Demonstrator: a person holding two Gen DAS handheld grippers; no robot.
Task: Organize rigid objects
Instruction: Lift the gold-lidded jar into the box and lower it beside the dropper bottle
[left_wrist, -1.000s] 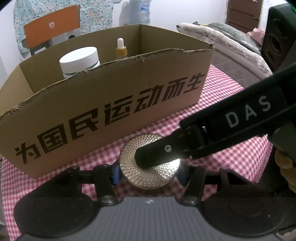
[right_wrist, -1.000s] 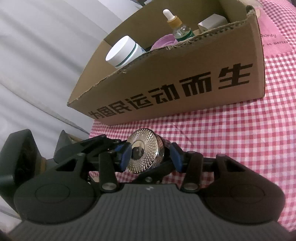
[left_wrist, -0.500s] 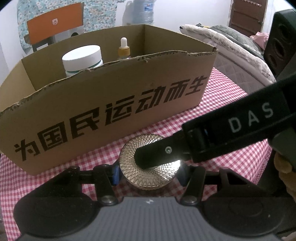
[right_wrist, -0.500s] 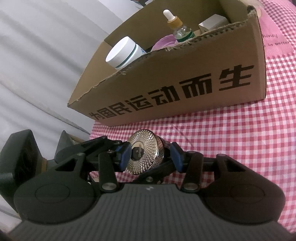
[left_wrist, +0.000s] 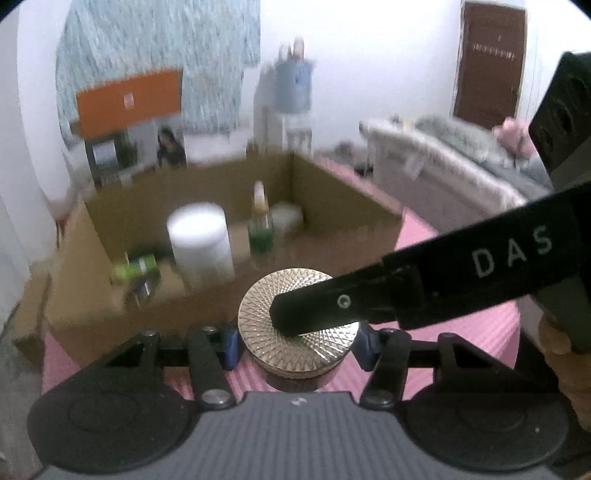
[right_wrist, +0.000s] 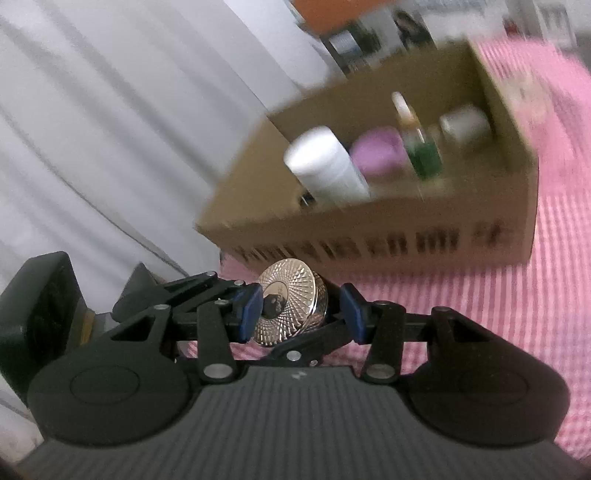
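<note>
My left hand-held gripper (left_wrist: 297, 338) grasps the gold-lidded jar (left_wrist: 295, 325) by its sides. My right hand-held gripper (right_wrist: 301, 308) pinches it lid-to-base, near the cardboard box (right_wrist: 388, 236), above the pink checked tabletop (right_wrist: 517, 314).

Place: my home bedroom.
Far right: bed (left_wrist: 461, 166), brown door (left_wrist: 487, 62).
Near: pink checked tablecloth (right_wrist: 554, 295).

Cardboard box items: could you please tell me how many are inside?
5: a white jar, a purple jar beside it, a green dropper bottle, a pale container beyond it, and a small green-labelled item left of the white jar. Blur may hide others.
</note>
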